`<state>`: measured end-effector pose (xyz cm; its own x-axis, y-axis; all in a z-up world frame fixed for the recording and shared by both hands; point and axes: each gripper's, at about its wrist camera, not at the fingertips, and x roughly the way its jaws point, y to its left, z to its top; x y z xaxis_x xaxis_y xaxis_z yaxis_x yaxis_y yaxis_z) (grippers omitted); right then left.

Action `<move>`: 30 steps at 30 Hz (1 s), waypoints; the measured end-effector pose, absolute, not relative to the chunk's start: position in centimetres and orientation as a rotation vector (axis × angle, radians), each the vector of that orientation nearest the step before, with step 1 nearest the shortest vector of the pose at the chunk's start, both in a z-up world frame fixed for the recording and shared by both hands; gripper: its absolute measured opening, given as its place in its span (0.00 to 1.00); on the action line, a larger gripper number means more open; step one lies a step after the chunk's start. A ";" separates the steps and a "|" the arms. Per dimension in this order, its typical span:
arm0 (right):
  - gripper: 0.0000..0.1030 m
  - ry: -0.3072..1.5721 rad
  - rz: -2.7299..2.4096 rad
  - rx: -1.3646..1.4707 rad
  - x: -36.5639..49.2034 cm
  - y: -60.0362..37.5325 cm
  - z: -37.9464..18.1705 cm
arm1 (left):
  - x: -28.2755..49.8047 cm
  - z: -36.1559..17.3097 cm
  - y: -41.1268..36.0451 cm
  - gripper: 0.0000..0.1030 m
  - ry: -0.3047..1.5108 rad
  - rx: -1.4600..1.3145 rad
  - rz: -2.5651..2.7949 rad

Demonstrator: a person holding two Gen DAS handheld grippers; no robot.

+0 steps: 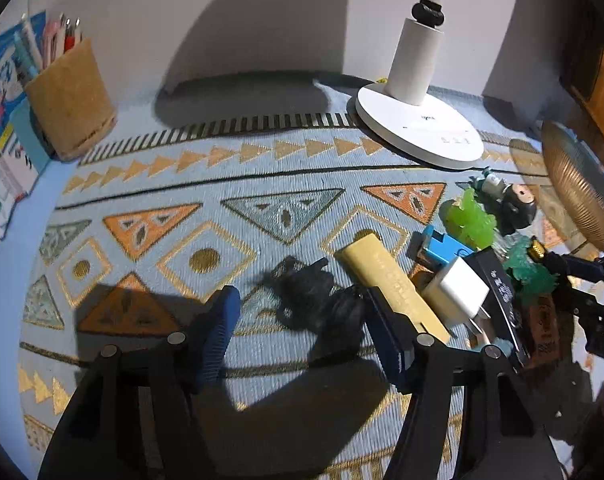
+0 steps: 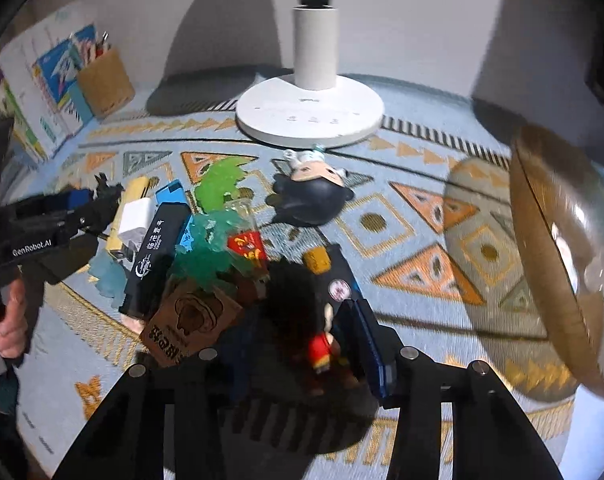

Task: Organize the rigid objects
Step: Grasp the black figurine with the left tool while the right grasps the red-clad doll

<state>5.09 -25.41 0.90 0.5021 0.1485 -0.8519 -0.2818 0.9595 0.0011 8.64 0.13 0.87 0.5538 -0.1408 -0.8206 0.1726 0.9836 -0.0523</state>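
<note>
On the mat, pile at centre:
right gripper (image 2: 302,344): pinching a red-clothed figurine (image 2: 322,344), upright between the pads
figurine axis: 12–6 along the fingers
left gripper (image 1: 298,332): spread, empty, over a black toy (image 1: 314,300)
bowl (image 2: 558,248): 2 o'clock of the right gripper, nearer that hand
open room: bare mat (image 2: 402,240) between pile and bowl
edges: lamp base (image 2: 310,116) at 12, black box (image 2: 154,256) at 10

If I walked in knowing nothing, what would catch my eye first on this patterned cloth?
Probably the jumble of small things heaped in the middle: green plastic pieces, a white charger, a black box, a dark-haired figurine lying down. Behind it stands a white lamp base, and at the far left a cork cup of pens.
</note>
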 end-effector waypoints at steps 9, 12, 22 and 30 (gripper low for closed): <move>0.31 0.959 0.279 -0.077 4.4 -26.0 1.4 | 7.5 1.7 0.7 0.43 0.931 0.003 -0.207; 0.31 0.923 0.310 0.024 3.2 -27.6 3.2 | 6.2 2.9 1.0 0.43 0.903 -0.019 -0.227; 0.32 1.034 0.323 0.219 -2.9 -32.1 2.0 | 0.6 2.8 -3.0 0.43 0.874 0.039 -0.342; 0.48 1.028 0.288 0.145 -3.4 -30.9 0.3 | -0.6 2.7 -3.2 0.43 0.884 0.030 -0.330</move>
